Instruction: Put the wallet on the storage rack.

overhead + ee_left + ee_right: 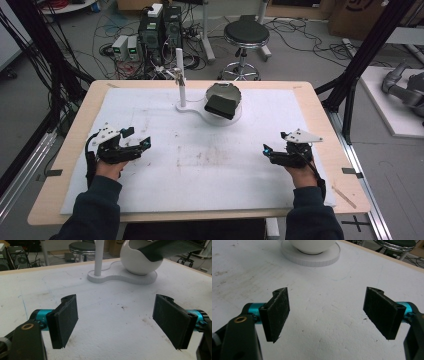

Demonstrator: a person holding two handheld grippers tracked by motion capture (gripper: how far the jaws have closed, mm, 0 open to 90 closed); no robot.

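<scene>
Resting on the desk point(150, 200), left hand-held gripper point(134, 140) and right hand-held gripper point(274, 149) gape empty; ahead, a bowl point(223, 95) holds a dark, possibly flat object point(220, 106).

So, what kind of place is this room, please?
Most likely a robotics lab or workshop. Computer towers and tangled cables sit on the floor behind the table, black frame struts stand around it, and a grey robot arm lies at right.

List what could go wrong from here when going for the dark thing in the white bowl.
1. The dark flat object lies tilted across the white bowl, overhanging its rim; a nudge might tip it out.
2. The white post stands close beside the bowl, so the left claw might knock it.
3. Both claws, including the right claw, are open and far away.
</scene>
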